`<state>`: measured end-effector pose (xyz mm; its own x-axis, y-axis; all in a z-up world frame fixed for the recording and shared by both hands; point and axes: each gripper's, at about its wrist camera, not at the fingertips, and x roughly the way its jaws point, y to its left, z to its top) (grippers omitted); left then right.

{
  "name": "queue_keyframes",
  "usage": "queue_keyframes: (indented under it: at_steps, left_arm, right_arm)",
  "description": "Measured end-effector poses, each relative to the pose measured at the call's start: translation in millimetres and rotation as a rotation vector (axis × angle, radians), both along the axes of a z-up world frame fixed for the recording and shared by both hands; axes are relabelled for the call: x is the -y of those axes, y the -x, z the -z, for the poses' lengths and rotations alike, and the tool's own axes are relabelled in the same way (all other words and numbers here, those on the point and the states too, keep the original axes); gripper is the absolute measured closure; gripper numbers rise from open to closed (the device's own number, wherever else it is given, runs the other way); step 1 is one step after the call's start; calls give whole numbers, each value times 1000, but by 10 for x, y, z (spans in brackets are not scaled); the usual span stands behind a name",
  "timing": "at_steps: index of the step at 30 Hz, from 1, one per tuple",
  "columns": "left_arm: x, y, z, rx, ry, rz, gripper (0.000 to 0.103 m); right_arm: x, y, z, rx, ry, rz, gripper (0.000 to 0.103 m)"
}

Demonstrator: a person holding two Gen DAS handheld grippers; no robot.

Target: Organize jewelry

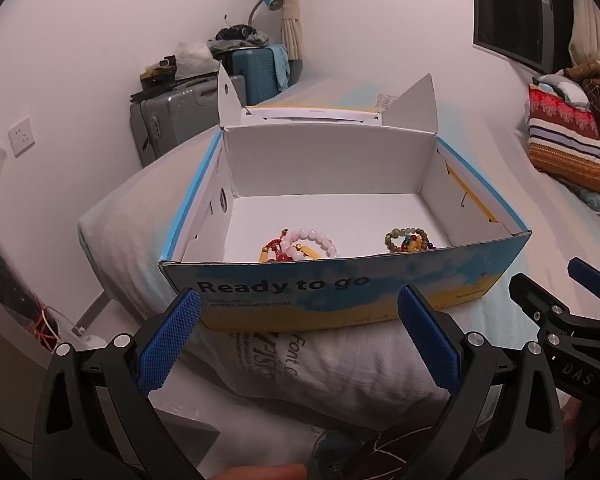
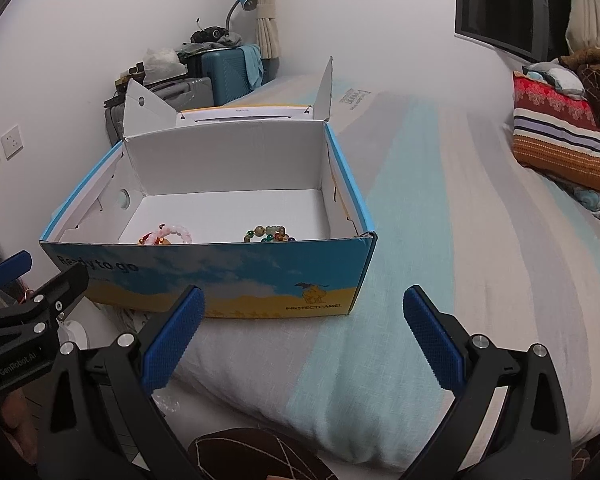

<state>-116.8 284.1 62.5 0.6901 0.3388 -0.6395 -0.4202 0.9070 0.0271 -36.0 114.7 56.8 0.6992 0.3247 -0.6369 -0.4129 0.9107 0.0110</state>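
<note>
Both claws, left gripper point(image 1: 299, 334) and right gripper point(image 2: 303, 334), hang spread and empty before the cardboard box point(image 1: 340, 292). Inside, near its front wall, lie a pink bracelet point(image 1: 314, 240) and a green bracelet point(image 1: 408, 240): probably light, slippery beads on stretchy cord, best pinched across the strand.

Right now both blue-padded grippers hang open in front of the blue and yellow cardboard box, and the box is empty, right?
Not empty: bead bracelets lie inside the blue and yellow cardboard box, a pink-and-white bead bracelet and a green bead bracelet, clearest in the left wrist view. Both grippers, left and right, are open.
</note>
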Motion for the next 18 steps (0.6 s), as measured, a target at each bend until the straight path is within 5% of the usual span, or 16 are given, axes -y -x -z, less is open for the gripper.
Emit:
queue_keyframes:
  at_steps: [18]
  left_arm:
    - [-20, -41, 35, -14, 24, -13, 6]
  right_arm:
    - [6, -23, 19, -9, 0, 0, 8]
